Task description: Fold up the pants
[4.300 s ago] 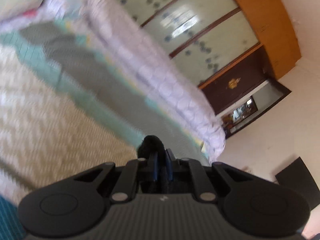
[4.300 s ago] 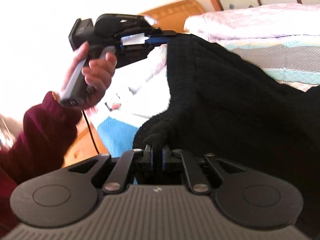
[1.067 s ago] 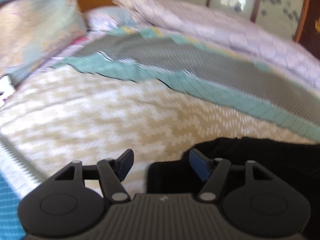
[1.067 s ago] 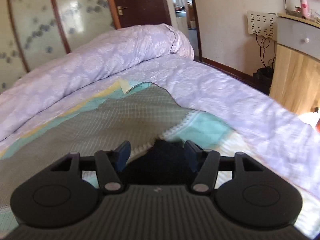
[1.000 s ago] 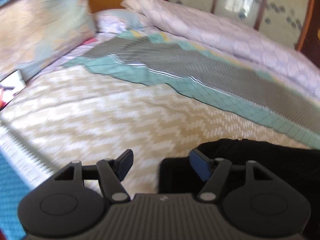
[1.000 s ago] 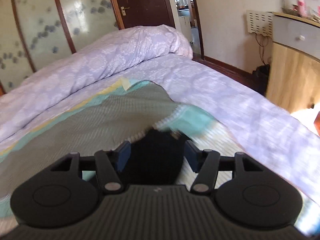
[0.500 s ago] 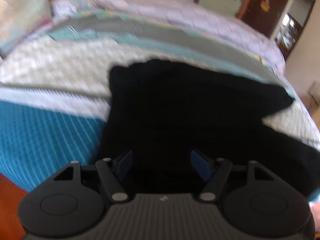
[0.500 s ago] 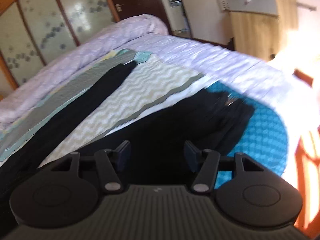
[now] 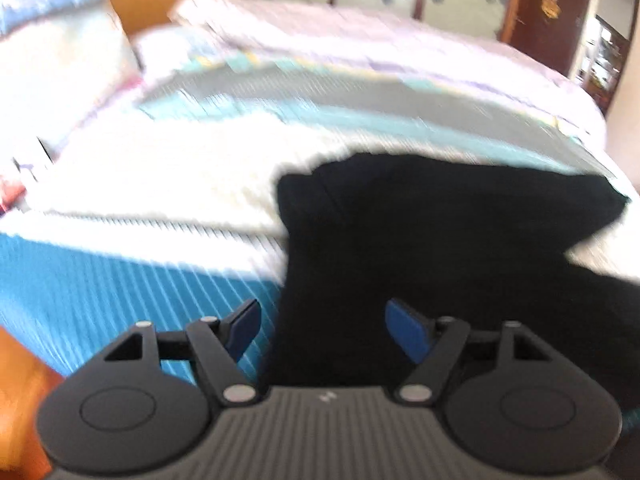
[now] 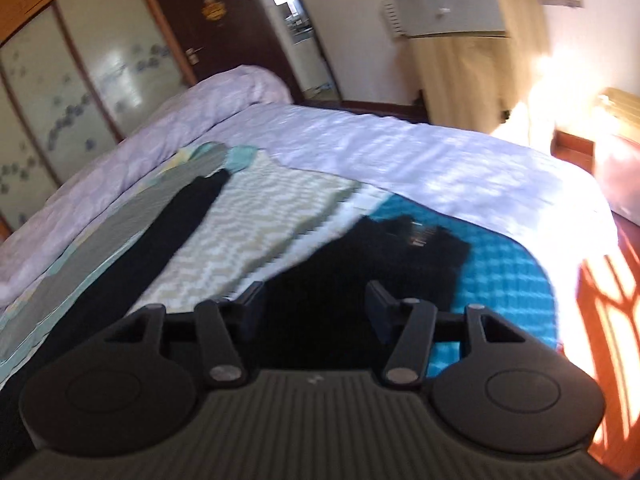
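Now the black knitted pants (image 9: 460,240) lie spread on the bed's patterned quilt (image 9: 168,184), one leg running long toward the far side. Both the left tongs (image 9: 320,330) and right tongs (image 10: 314,306) hover released, gripping nothing, above the near cloth.

both wrist views look down, sharing the bed (image 9: 120,280).

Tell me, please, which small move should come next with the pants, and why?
Probably lower the right gripper onto the near leg's cuff and close on it. Both grippers are open and hold nothing, and the black pants lie on the bed with the two legs spread apart, so no fold is made yet.
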`<action>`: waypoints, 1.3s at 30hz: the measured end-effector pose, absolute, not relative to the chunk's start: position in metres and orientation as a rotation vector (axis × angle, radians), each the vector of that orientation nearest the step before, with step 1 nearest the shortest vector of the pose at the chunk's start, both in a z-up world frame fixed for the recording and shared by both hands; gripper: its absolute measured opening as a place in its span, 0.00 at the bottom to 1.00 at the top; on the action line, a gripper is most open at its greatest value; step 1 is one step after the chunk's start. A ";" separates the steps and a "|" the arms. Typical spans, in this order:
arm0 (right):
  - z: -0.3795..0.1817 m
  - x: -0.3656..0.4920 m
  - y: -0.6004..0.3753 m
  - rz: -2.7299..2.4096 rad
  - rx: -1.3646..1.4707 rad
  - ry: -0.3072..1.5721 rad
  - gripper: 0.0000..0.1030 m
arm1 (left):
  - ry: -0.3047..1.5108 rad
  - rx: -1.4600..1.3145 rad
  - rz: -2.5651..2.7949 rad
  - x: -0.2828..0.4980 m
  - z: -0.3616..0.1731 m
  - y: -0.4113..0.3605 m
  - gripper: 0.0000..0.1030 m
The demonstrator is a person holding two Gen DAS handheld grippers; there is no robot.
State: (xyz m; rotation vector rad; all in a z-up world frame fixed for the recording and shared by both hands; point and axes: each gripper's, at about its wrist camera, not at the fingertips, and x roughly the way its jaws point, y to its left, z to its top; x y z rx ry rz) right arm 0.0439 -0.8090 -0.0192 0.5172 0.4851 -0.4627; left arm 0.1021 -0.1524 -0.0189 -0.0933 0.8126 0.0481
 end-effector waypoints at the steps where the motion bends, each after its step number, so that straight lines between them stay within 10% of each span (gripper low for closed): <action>1: -0.016 0.056 -0.807 -0.434 0.525 0.496 0.56 | 0.798 -0.062 0.070 0.113 -0.013 -0.150 0.70; 16: -0.005 0.413 -0.746 -0.326 0.462 0.734 0.56 | 0.751 0.307 -0.180 0.343 -0.078 -0.190 0.82; 19: -0.024 0.470 -0.751 -0.435 0.459 0.738 0.64 | 0.794 0.290 -0.229 0.363 -0.096 -0.194 0.65; 21: -0.039 0.503 -0.758 -0.482 0.460 0.779 0.69 | 0.866 0.298 -0.273 0.377 -0.114 -0.199 0.29; 24: -0.067 0.530 -0.759 -0.591 0.373 0.859 0.53 | 0.822 0.362 -0.271 0.369 -0.117 -0.209 0.12; 26: -0.069 0.522 -0.757 -0.583 0.323 0.803 0.10 | 0.817 0.363 -0.259 0.364 -0.112 -0.209 0.10; 27: -0.067 0.514 -0.764 -0.567 0.381 0.791 0.06 | 0.803 0.356 -0.254 0.358 -0.108 -0.209 0.09; 39: 0.061 0.239 -0.809 -0.423 0.719 0.392 0.06 | 0.580 0.346 -0.283 0.200 0.001 -0.217 0.09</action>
